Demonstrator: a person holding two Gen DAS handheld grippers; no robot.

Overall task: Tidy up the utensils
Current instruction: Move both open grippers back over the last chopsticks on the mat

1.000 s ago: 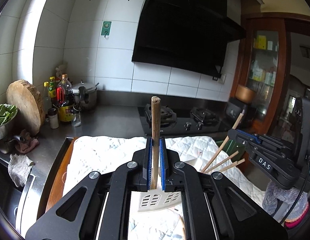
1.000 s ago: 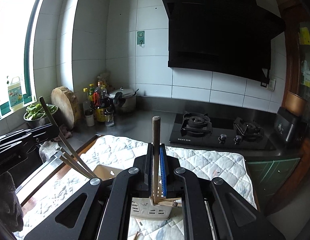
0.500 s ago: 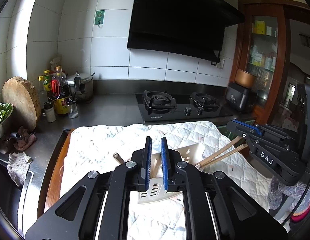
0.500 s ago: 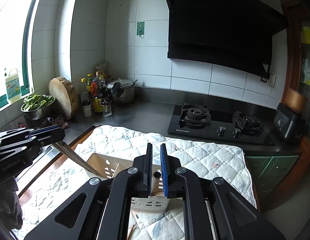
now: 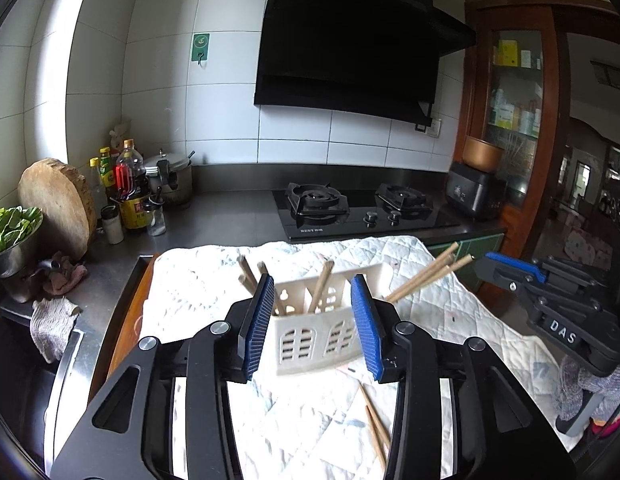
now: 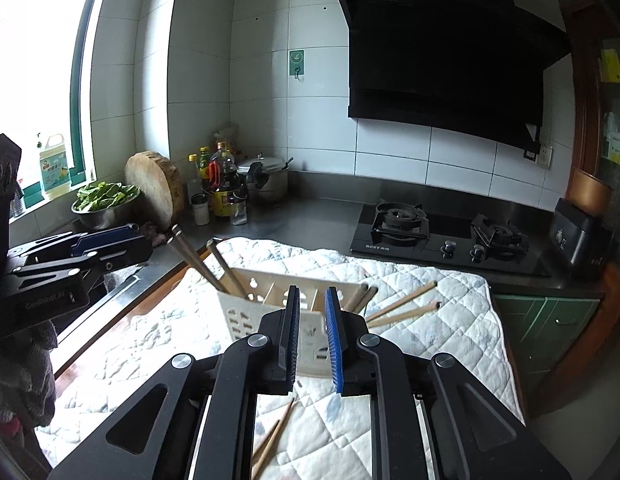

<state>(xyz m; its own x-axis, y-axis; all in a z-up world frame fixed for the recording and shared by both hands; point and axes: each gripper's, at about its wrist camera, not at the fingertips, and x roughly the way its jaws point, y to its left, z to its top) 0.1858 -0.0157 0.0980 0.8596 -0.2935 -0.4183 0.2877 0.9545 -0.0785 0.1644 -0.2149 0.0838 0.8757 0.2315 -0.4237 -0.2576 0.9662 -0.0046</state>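
While only the right view shows the window point(image 6: 37, 80), both show the caddy point(image 5: 316, 332) of chopsticks point(image 5: 322, 286) just ahead of each spread, empty hand-held gripper point(image 5: 314, 322) point(image 6: 312, 334).

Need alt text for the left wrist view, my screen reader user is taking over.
The open left gripper frames a cream utensil caddy on a white quilted cloth, with wooden chopsticks standing in it. Two loose chopsticks lie on the cloth nearer the camera, and the right gripper sits at the right edge.
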